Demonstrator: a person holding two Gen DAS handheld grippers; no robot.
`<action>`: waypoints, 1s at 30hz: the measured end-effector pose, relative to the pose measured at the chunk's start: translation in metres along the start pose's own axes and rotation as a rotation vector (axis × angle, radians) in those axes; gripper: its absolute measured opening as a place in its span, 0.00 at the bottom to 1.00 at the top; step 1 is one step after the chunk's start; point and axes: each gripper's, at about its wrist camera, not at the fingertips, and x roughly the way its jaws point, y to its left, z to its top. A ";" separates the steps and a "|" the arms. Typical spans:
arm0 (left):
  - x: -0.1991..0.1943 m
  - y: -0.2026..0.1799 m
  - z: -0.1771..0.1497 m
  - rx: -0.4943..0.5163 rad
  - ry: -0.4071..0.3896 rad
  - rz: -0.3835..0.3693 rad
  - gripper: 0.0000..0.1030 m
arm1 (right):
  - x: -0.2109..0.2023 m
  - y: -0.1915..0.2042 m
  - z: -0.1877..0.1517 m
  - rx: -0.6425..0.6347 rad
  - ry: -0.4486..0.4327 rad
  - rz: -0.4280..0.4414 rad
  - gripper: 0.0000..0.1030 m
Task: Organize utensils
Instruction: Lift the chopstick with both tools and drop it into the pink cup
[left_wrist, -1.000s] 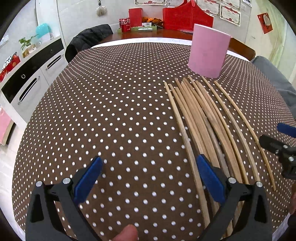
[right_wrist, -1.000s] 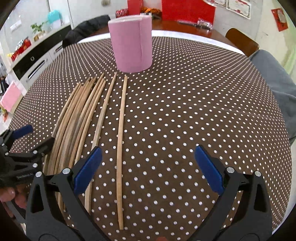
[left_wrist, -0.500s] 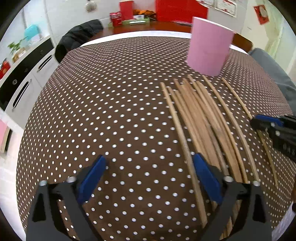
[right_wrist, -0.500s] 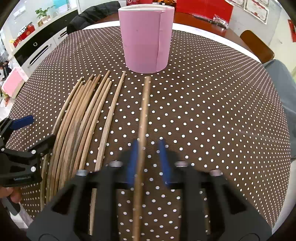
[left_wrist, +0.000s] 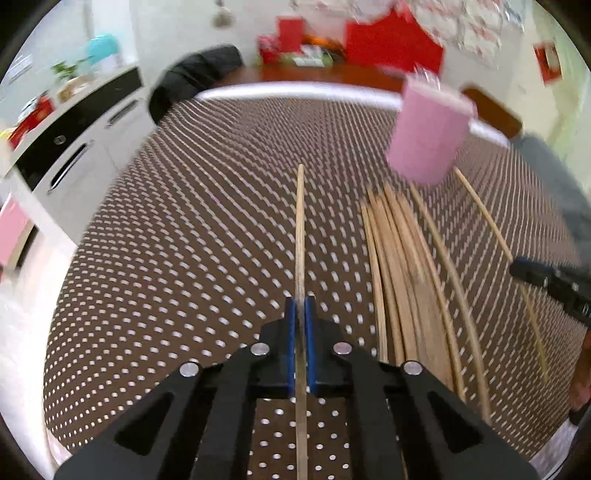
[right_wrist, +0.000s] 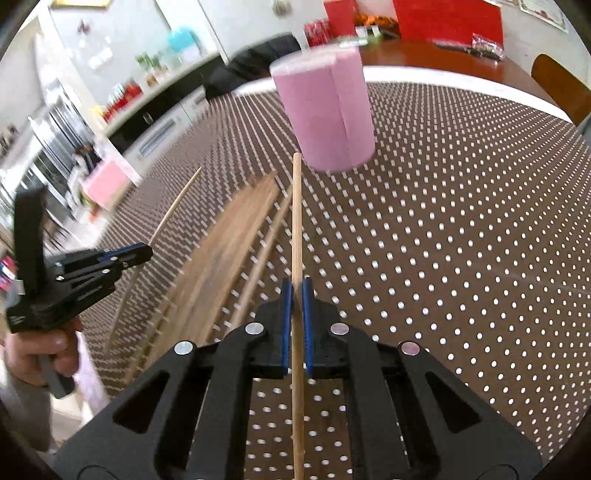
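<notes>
Both pairs of jaws are clamped narrow on wood. The left gripper (left_wrist: 300, 314) pinches one chopstick (left_wrist: 300, 221) between its blue pads, the stick running straight forward past the tips; the right gripper (right_wrist: 295, 295) pinches another stick (right_wrist: 296, 214) the same way, pointing toward the pink cup (right_wrist: 325, 107). Gripping low leaves a long free end, likely for dropping it into the cup. The remaining pile (left_wrist: 402, 273) lies on the tablecloth (left_wrist: 184, 240), between the near edge and the cup.
</notes>
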 end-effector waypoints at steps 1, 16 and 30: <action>-0.008 0.001 0.003 -0.009 -0.036 -0.005 0.05 | -0.006 0.001 0.001 0.006 -0.030 0.022 0.06; -0.081 -0.035 0.158 0.058 -0.666 -0.565 0.05 | -0.100 0.027 0.132 0.038 -0.610 -0.019 0.06; -0.005 -0.082 0.225 0.002 -0.792 -0.624 0.05 | -0.027 -0.018 0.212 0.116 -0.698 -0.049 0.06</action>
